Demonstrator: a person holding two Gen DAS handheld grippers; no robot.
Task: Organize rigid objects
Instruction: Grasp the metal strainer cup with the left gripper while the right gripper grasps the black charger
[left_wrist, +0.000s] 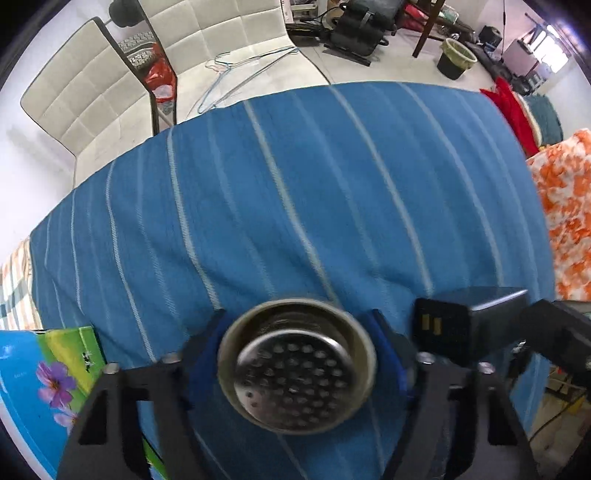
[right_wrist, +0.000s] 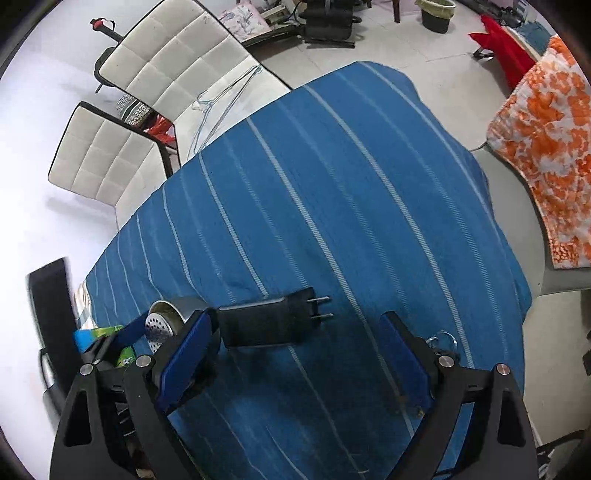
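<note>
No readable writing shows. The left gripper clamps a perforated steel strainer cup near the striped blue tablecloth. Only the right view shows the wide-open right gripper beside the black plug adapter's prongs.

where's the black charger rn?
The black charger lies on the blue striped cloth, prongs away, just right of the metal strainer cup.

1. The left wrist camera looks almost straight down, close over the metal strainer cup at 6 o'clock.
2. The right wrist camera tilts steeply down, slightly farther off; the black plug adapter sits toward 7 o'clock.
3. Both share the striped blue cloth, the cup and the adapter.
</note>
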